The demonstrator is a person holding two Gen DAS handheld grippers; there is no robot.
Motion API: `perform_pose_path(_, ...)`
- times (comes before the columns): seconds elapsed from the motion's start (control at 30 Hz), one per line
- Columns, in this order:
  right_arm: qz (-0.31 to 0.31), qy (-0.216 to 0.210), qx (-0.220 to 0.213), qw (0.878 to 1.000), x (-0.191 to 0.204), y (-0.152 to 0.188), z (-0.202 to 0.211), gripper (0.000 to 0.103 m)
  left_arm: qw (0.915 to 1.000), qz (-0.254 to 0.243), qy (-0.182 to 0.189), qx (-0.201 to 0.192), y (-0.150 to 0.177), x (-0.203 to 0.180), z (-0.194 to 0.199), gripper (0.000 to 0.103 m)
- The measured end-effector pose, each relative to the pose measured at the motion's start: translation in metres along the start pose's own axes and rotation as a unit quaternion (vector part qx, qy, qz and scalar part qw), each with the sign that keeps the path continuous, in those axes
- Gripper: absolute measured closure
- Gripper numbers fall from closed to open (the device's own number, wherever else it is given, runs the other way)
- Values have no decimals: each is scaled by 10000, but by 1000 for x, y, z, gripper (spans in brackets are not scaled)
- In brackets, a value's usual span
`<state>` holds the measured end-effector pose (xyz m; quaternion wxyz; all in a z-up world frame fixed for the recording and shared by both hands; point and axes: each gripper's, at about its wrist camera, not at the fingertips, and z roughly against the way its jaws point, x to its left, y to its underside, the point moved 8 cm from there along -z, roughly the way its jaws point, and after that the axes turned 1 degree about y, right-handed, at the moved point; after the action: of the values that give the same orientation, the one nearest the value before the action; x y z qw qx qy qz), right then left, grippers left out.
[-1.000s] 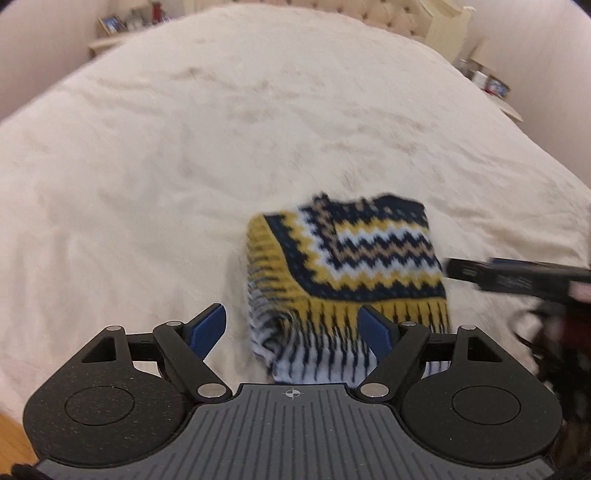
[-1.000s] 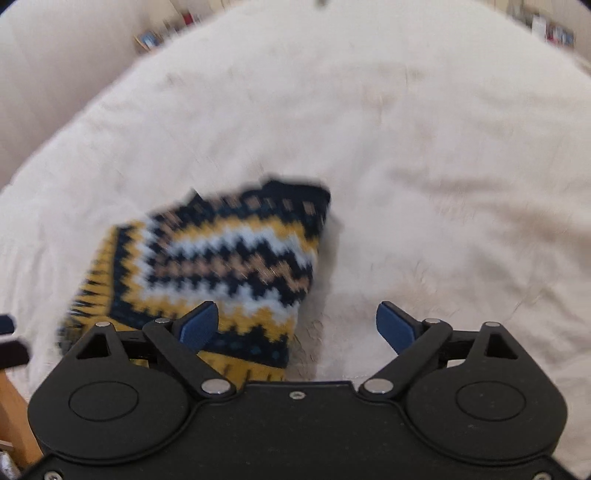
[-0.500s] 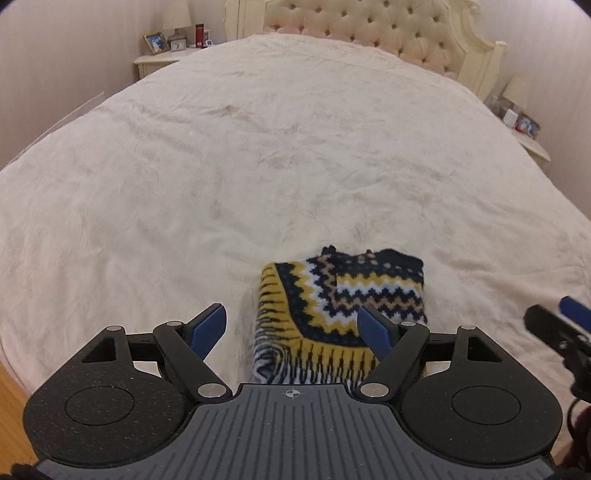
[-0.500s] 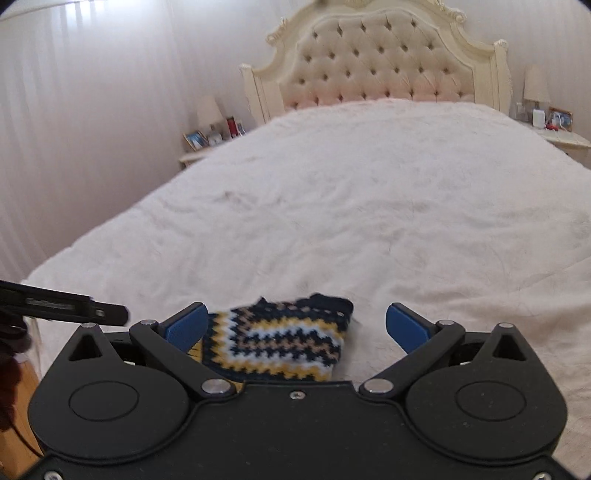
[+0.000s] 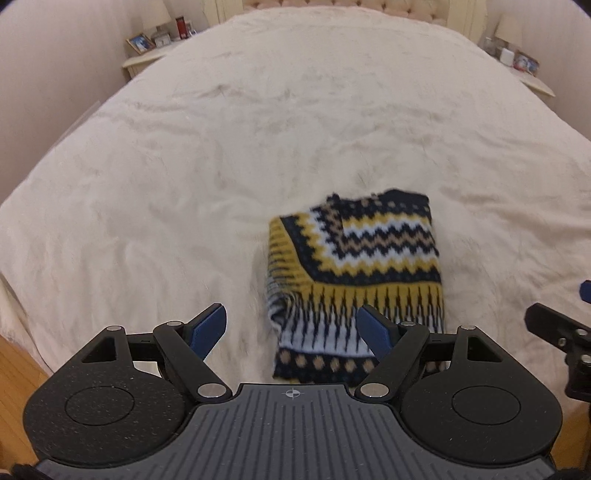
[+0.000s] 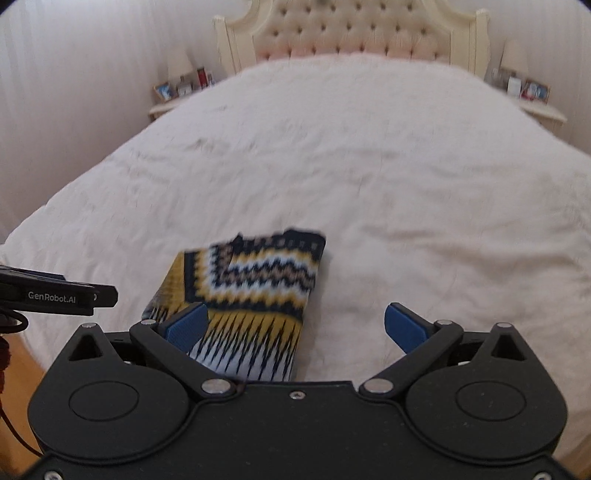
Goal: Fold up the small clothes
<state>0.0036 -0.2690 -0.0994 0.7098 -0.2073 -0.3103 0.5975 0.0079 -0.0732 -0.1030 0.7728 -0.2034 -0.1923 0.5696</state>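
Note:
A small knitted garment with navy, yellow, white and tan zigzags lies folded into a compact rectangle on the cream bedspread. My left gripper hovers above its near left edge, jaws wide apart and empty. In the right wrist view the same folded garment lies ahead and to the left. The right gripper stands open above the bed beside the garment's right edge, holding nothing. Each gripper shows at the edge of the other's view: the right one, the left one.
A tufted cream headboard closes the far end of the bed. Nightstands with lamps and photo frames flank it, left and right. Wooden floor shows past the bed's near left corner.
Both grippers have drawn back and risen from the garment, which now lies smaller and farther ahead. The garment itself has not moved and keeps its folded shape.

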Motion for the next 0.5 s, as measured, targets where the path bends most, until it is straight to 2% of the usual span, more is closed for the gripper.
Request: perform_pose_path(0.5,26,63,210,9998,6,13,-1,2,9981,249,193,526,28,1,-11,26)
